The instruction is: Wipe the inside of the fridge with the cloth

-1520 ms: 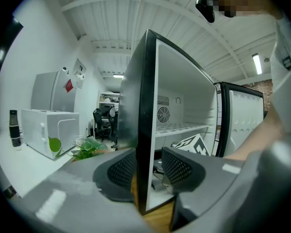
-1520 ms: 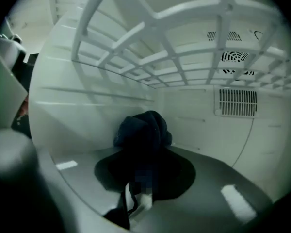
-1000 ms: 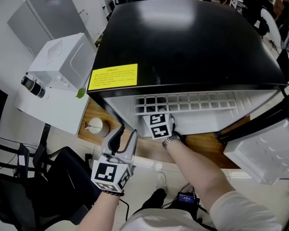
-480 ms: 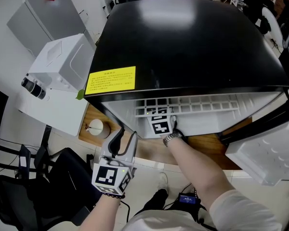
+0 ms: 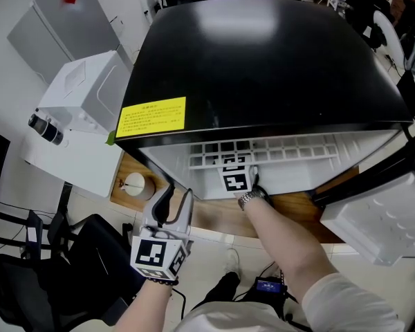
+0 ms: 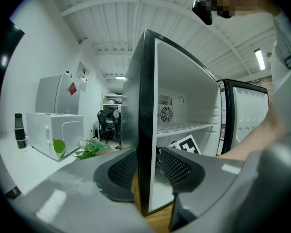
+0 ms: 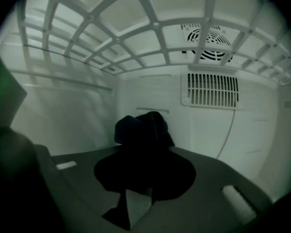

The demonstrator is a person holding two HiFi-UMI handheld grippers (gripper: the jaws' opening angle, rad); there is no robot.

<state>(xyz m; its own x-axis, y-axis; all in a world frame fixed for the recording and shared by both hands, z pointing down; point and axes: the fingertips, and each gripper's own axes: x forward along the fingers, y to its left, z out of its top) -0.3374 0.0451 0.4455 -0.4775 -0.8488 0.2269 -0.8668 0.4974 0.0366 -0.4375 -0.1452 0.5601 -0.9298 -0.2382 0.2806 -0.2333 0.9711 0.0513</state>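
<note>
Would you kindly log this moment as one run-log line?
right tool: shut on cloth, inside fridge | left tool: open, empty, outside fridge

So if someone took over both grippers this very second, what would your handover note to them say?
Right gripper: shut on the dark cloth, inside the fridge below the wire shelf, cloth facing the back wall.
Left gripper: open, empty, at the front edge of the fridge's left side wall.
Door: open, on the right.
Done: cloth is in the compartment; wiped area can't be told.
Left: wipe walls, floor and shelf, probably.
</note>
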